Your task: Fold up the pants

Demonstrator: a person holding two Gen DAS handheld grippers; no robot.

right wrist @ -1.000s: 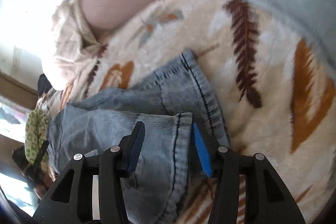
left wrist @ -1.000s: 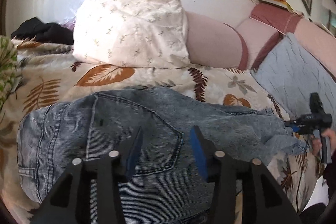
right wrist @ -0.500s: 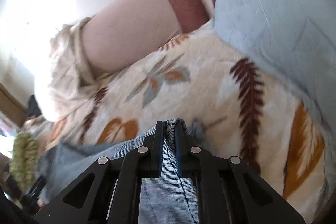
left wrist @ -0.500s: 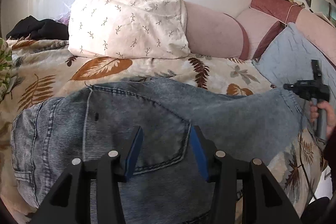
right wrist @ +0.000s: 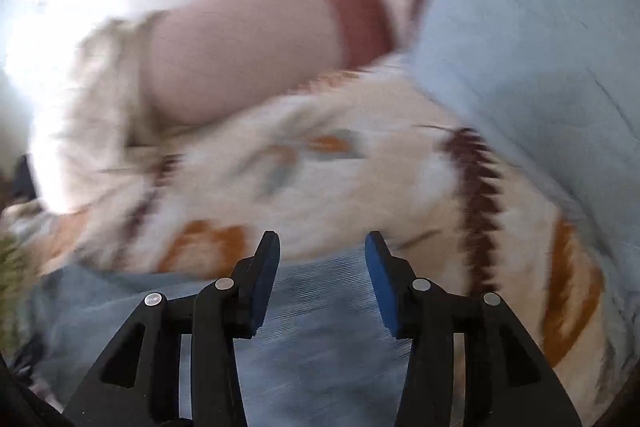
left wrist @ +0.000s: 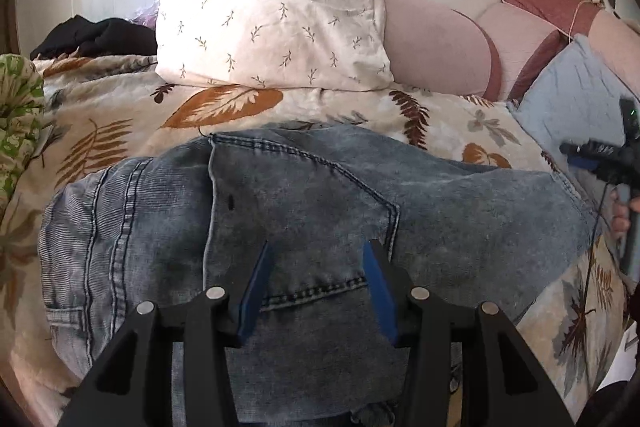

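The jeans (left wrist: pixel 304 227) are lying across the bed (left wrist: pixel 120 131), on its leaf-print blanket, with the waistband end toward the left of the left wrist view and the legs running off to the right. The seat with its back pocket is facing up, and the legs look stacked one on the other, so the lengthwise fold seems done and the cloth is spread out for a crosswise fold.

The left hand-held gripper (left wrist: pixel 316 283) is hovering over the back pocket with its blue pads (left wrist: pixel 256 287) spread apart. Nothing is caught between them; denim is only showing through the gap. It is probably waiting there, ready to pin or take the waist end while the other hand works the far end.

The right hand-held gripper (right wrist: pixel 320 279) is pointing down over the leg end of the jeans (right wrist: pixel 320 339), near the edge where the cloth meets the blanket. Its jaws are opening, and the pads are standing clear of the denim, which is lying flat beneath them rather than pinched. That view is smeared by motion, so the hem itself cannot be made out. In the left wrist view the same tool (left wrist: pixel 604 163) is showing at the far right, held in a hand (left wrist: pixel 622 219), just beyond the leg end.

A floral pillow (left wrist: pixel 272 15) and a pink bolster (left wrist: pixel 432 43) are lying at the head of the bed, well clear of the jeans, so there is room to bring the legs over toward the waist.
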